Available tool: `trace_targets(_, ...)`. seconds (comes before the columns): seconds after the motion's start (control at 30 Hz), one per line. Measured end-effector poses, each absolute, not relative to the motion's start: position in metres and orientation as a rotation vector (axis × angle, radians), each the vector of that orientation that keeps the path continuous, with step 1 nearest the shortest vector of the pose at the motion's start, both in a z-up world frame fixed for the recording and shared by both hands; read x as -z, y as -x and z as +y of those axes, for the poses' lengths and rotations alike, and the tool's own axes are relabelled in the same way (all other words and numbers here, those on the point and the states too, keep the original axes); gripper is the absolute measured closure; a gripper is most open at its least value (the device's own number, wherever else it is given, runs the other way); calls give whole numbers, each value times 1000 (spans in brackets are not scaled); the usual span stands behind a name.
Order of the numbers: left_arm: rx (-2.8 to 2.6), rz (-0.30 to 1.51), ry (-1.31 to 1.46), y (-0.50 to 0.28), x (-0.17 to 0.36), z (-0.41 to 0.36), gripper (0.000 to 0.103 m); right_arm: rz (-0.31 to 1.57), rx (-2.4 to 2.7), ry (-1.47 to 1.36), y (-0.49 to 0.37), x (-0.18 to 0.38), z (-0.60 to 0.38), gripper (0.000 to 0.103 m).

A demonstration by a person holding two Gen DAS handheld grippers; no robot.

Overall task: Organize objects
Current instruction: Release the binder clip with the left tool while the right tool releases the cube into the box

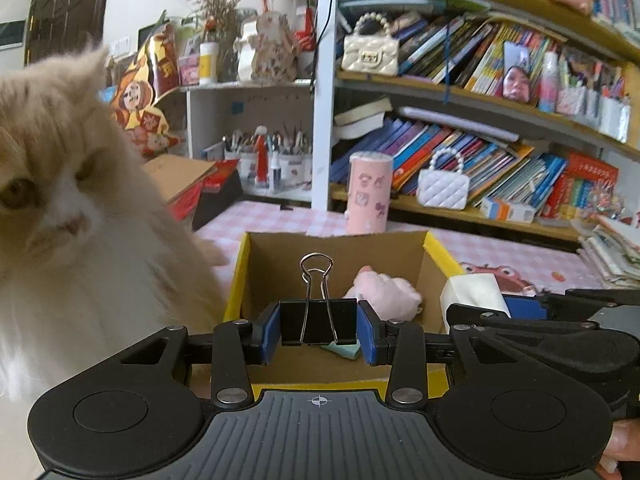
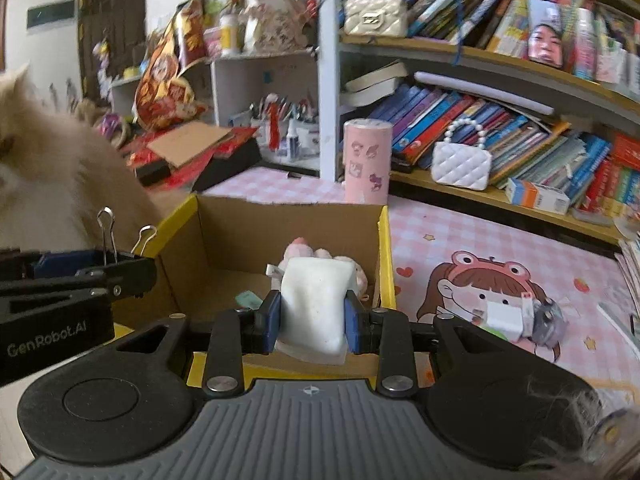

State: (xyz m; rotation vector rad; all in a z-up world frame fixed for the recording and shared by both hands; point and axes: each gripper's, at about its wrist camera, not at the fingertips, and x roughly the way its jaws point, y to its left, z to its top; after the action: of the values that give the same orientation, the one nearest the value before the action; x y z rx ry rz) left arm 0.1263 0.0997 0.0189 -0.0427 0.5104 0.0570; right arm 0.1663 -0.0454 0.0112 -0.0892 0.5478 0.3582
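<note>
1. Left gripper is clamped on a black binder clip, blue pads pressed on both sides of its body, wire handles sticking up.
2. Clip hangs over the open cardboard box, near the front wall; not touching the box floor as far as I can tell.
3. Right gripper grips a white soft packet, pads squeezing its two sides, packet upright and slightly bulged.
4. Packet sits above the front edge of the same box, right half.
5. In the left wrist view the packet and right gripper body show at the box's right wall, just beside the yellow rim.
6. In the right wrist view the clip and left gripper show at the box's left front corner.
7. Inside the box: pink plush toy toward the back right, and a pale teal paper piece on the floor near the front.
8. Box has yellow outer sides, brown inside, stands on a pink checked tablecloth.
9. Fluffy cream cat is right against the box's left side, face toward the camera.
10. Pink cylinder container stands upright just behind the box.
11. White charger and small items lie on the cloth, right of the box, apart from it.
12. Bookshelf behind is crammed with books and two small quilted handbags.
</note>
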Motion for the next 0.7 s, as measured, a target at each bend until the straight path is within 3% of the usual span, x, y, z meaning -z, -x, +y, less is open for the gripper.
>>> trace_targets(0.7,-133,685,16,-192,15,96,65,681,-499,287,-241,30,-25,73)
